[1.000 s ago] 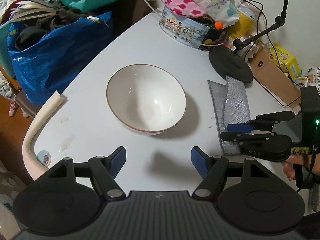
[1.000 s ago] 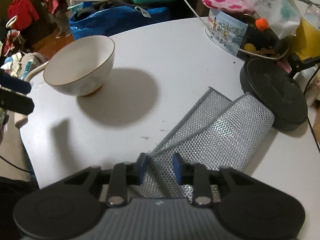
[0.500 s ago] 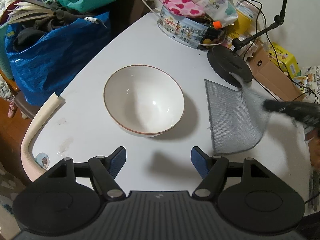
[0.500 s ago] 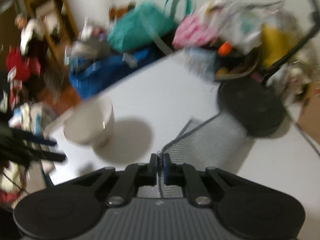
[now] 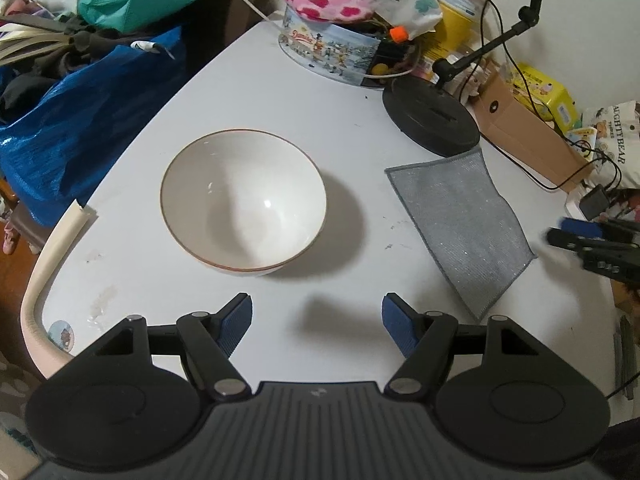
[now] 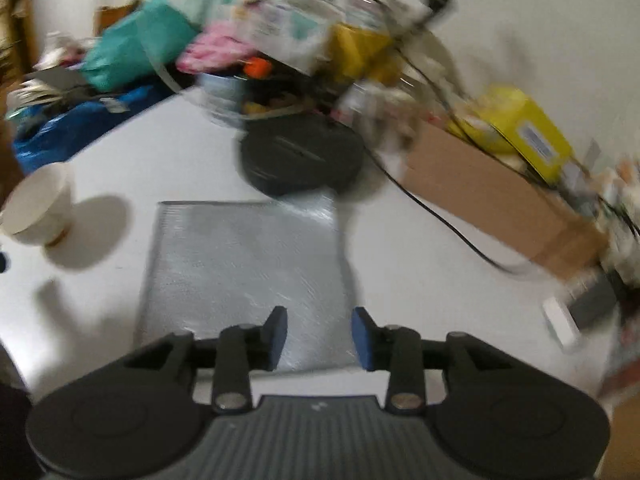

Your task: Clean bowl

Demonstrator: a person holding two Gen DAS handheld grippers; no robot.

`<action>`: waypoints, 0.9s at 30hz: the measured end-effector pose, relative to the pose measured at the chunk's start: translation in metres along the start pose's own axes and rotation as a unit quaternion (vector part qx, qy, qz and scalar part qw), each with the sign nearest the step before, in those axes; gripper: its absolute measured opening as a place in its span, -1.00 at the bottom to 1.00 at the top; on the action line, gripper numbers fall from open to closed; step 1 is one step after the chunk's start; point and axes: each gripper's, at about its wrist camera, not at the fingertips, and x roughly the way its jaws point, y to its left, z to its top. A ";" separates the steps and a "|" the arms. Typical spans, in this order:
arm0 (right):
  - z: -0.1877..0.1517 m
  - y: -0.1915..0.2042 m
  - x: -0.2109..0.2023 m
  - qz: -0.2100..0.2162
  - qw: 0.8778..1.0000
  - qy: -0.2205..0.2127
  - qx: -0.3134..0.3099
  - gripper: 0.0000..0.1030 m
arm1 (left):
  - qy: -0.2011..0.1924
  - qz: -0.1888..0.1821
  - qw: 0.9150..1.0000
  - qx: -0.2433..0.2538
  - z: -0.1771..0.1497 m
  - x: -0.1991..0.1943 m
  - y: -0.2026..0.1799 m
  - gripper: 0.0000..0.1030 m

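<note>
bench (image 5: 248, 92), white and rounded, is carrying everything here. silvery grey mesh cleaning cloth (image 5: 460, 224) is lying flat on it, just right of the white ceramic bowl with a thin brown rim (image 5: 243, 208), which is sitting upright and apart from the cloth. left gripper (image 5: 316, 320) is hovering near the bowl, fingers spread wide, grasping nothing. right gripper (image 6: 319, 336) is hanging over the cloth's near edge, fingers opening, cloth released.
</note>
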 end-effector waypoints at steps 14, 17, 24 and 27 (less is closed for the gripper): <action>0.022 0.045 0.092 0.077 0.993 0.088 -0.020 -0.26 | -0.012 0.026 0.999 -0.043 -0.010 -0.017 0.028 0.38; 0.026 0.069 0.092 0.105 0.990 0.086 -0.041 -0.25 | -0.010 0.028 0.998 -0.050 -0.010 -0.016 0.034 0.38; 0.054 0.111 0.111 0.135 0.988 0.074 -0.019 -0.25 | -0.008 0.029 0.998 -0.055 -0.008 -0.016 0.043 0.38; 0.061 0.126 0.115 0.149 0.985 0.076 -0.051 -0.25 | -0.009 0.032 0.998 -0.058 -0.008 -0.017 0.047 0.38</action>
